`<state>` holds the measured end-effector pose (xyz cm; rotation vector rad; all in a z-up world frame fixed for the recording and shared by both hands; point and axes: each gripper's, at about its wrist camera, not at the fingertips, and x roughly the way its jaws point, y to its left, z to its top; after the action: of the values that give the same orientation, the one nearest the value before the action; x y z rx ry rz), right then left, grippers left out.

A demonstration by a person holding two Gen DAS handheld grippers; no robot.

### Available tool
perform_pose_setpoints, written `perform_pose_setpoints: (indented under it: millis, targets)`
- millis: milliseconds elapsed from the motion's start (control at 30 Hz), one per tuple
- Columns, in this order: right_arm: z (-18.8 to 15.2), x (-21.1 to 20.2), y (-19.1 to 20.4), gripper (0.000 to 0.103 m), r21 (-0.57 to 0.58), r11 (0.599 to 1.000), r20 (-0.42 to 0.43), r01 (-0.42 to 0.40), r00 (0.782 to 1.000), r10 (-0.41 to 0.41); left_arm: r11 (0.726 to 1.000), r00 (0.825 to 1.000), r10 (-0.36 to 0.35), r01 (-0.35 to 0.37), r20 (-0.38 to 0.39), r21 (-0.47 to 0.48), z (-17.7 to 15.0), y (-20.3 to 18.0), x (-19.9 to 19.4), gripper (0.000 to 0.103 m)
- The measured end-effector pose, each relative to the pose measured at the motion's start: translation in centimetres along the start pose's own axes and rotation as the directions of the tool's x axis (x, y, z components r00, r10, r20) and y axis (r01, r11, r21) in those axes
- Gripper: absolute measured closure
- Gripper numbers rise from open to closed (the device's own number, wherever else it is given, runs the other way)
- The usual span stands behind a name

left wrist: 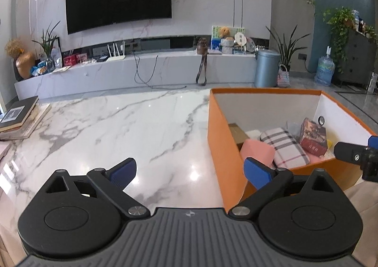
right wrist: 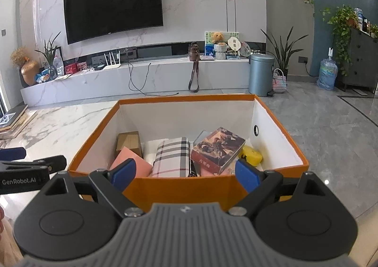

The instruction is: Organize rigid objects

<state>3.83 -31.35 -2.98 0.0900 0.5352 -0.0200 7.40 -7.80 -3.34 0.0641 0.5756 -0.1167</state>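
Both tools, left [left wrist: 190,173] and right [right wrist: 186,173], gape wide and empty beside the orange cardboard box [right wrist: 179,187], so a careless reach could shove it along the slick marble surface [left wrist: 118,129].

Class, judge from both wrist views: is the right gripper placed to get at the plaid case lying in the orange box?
Probably yes. The right gripper stands open at the near wall of the orange box, which has no lid, and the plaid case lies on top just beyond, uncovered.
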Motion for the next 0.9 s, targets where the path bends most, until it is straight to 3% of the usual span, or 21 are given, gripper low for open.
perform_pose_setpoints:
  millis: [900]
  targets:
    - [-0.1, -0.5, 0.2, 0.013, -0.012, 1.0, 0.023, 0.01, 1.0, -0.01, 0.999, 1.0, 0.017, -0.018, 0.022, 0.028, 0.4, 0.3, -1.2, 0.0]
